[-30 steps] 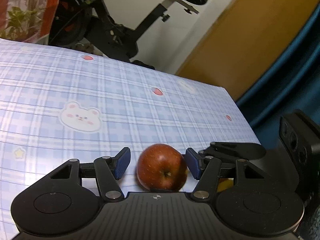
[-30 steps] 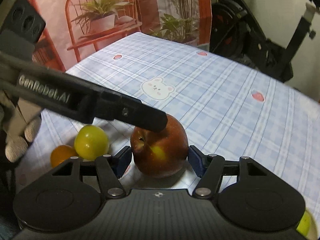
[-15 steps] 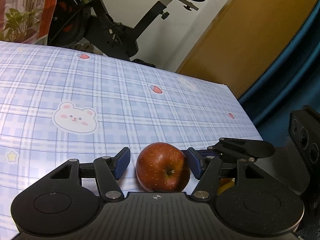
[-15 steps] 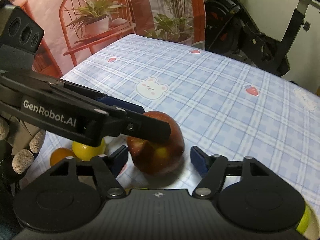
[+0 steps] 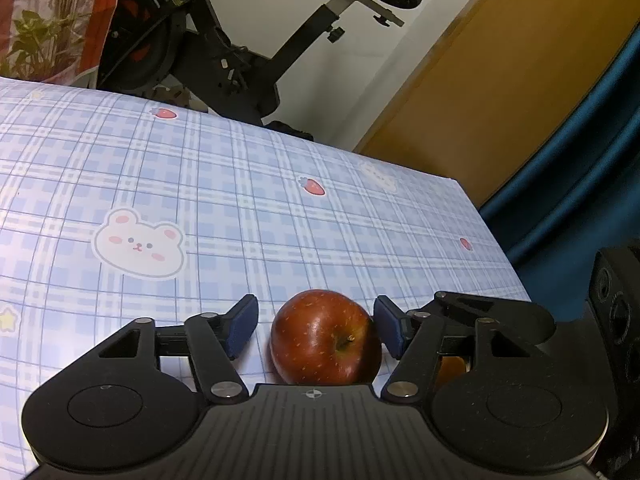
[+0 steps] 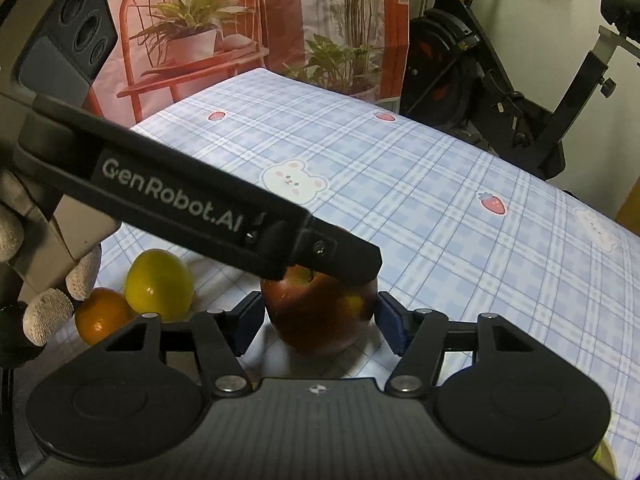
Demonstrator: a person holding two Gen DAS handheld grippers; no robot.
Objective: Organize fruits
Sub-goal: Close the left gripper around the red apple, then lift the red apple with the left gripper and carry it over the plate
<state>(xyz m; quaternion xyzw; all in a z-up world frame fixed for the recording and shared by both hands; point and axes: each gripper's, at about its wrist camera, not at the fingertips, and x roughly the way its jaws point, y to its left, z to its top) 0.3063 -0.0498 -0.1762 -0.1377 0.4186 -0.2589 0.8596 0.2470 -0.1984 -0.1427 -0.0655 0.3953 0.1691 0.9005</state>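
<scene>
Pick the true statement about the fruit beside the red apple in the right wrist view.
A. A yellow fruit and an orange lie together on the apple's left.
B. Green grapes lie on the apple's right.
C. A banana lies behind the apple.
A: the yellow fruit and the orange lie together left of the apple.

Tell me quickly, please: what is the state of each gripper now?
Left gripper: opening, red apple between its pads, not gripped.
Right gripper: closing, pads against the sides of the red apple.
</scene>
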